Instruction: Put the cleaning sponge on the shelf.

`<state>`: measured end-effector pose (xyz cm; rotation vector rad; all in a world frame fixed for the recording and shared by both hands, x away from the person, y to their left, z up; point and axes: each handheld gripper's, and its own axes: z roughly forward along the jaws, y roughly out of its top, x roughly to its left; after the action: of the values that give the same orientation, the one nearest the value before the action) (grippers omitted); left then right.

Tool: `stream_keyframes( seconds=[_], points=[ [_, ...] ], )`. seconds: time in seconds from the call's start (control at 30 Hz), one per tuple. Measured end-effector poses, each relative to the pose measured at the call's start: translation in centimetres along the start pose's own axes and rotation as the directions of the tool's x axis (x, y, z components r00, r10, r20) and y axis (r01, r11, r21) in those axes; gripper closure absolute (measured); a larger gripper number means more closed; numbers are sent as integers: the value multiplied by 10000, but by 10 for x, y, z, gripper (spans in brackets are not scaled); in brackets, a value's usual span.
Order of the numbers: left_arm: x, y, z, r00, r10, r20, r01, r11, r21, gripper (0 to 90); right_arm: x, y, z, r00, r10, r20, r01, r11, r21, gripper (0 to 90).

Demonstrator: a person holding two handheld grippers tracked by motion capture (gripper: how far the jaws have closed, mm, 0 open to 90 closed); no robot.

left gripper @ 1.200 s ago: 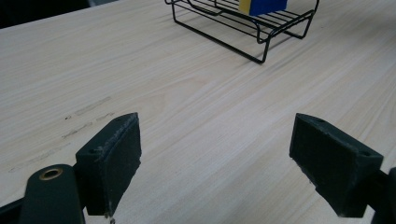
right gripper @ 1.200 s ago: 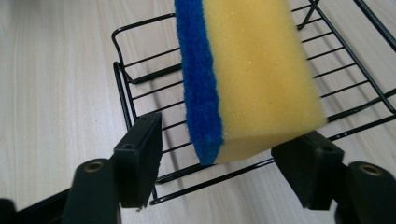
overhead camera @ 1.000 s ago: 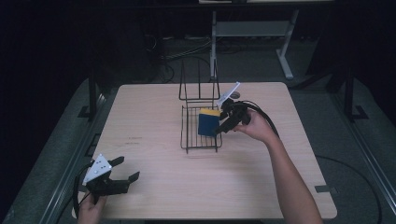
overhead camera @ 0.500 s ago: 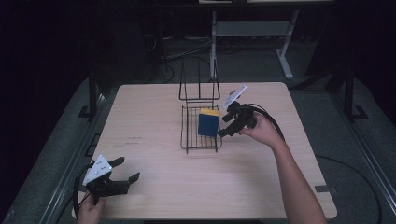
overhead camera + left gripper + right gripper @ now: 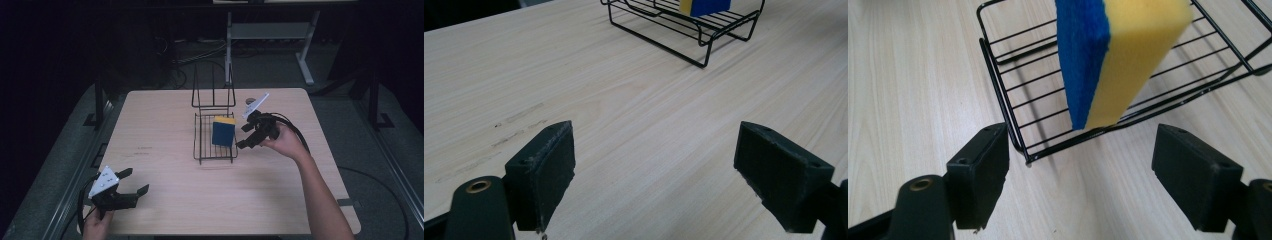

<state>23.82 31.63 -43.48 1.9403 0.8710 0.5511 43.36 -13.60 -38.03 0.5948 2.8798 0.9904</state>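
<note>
Sponge standing in the wire rack, both claws released.

A two-layer sponge [image 5: 223, 131], with a blue scouring face and a thicker yellow body, is seen standing on edge and slightly tilted on the black wire rack [image 5: 202, 150] near the middle of the pale wooden counter [image 5: 165, 120]. In the right gripper view the blue layer [image 5: 1083, 55] is turned to the left and the yellow layer [image 5: 1133, 55] to the right, the lower edge resting on the rack's wires. The right claw [image 5: 246, 136] is held just beside the rack, its jaws having just been opening, spread wide and clear of the sponge. The left claw [image 5: 136, 182] is seen near the counter's front left corner, jaws apart with nothing between them.
</note>
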Motion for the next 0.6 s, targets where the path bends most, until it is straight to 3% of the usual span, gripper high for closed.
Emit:
stream_keyframes(
  seconds=[0.6],
  points=[
    [0,0,1,10000,8,8,-8,10000,6,162,3,-20,-1,9997,249,58,-251,9994,244,213]
  ],
)
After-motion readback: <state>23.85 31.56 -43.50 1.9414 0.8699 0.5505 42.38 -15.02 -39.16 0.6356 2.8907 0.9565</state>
